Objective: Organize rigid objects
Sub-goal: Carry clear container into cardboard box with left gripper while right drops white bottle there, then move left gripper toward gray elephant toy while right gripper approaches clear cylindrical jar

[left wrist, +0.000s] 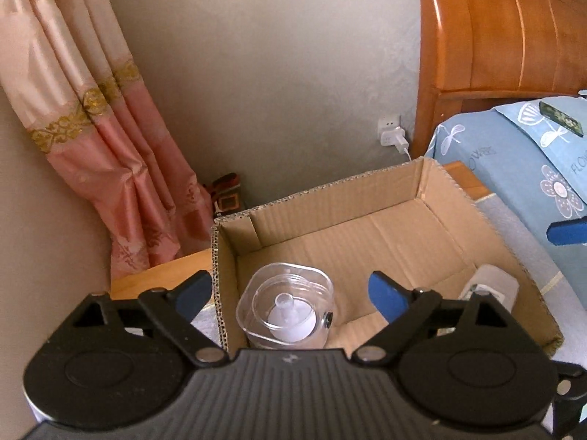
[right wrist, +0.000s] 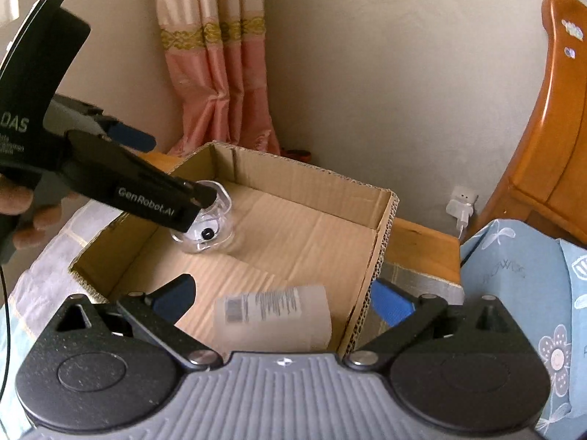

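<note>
Where "GenRobot.AI" marks the left gripper (right wrist: 176,179), both spread, right gripper (right wrist: 282,302) above barcode-labelled bottle (right wrist: 273,317), cardboard box (right wrist: 312,183).

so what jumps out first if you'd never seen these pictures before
An open cardboard box fills the middle of both views, holding a clear plastic container near one corner and a white labelled bottle lying on its side near the opposite one. The left gripper and right gripper each hang over one item with fingers spread, touching neither. Behind hangs a pink curtain; a blue floral bedcover lies alongside.
</note>
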Demonstrator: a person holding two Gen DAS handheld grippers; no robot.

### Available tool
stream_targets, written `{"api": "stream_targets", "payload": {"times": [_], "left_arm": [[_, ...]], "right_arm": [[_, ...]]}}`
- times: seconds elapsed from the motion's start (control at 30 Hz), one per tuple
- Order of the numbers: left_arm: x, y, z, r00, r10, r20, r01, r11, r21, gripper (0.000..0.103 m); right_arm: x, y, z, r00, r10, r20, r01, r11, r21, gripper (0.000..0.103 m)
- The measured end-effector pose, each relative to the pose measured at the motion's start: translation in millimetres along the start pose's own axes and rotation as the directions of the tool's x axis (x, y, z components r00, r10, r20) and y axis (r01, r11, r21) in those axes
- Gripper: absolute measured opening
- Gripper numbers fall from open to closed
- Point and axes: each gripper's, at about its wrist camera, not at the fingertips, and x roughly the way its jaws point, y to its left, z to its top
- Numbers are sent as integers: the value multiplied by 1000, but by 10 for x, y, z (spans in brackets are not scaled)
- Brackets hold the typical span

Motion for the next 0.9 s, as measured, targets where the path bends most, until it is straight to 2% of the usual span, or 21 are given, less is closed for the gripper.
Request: {"api": "stream_targets", "payload": {"times": [0.43, 0.53, 0.63, 0.77, 0.9], "left_arm": [[-475, -22, -137, 998, -10, 63, 11, 1000, -15, 97], [-617, -40, -237, 995, -9, 101, 12, 1000, -27, 97], [-759, -82, -379, 992, -17, 127, 23, 999, -40, 98], [-938, -219, -668, 986, -30, 166, 30, 1000, 6, 98], [-1066, -326, -1071, 984, -92, 154, 94, 996, -4, 98]], "right_arm": [[-349, 186, -151, 1000, -4, 14, 4, 1000, -20, 103], [-412, 236, -274, 1000, 5, 7, -5, 1000, -15, 103], [-461, 294, -430, 1000, 21, -5, -21, 1000, -15, 103], [-538, 345, -690, 999, 41, -25, -41, 999, 8, 103], [-653, 394, -997, 995, 89, -46, -87, 995, 40, 103]]}}
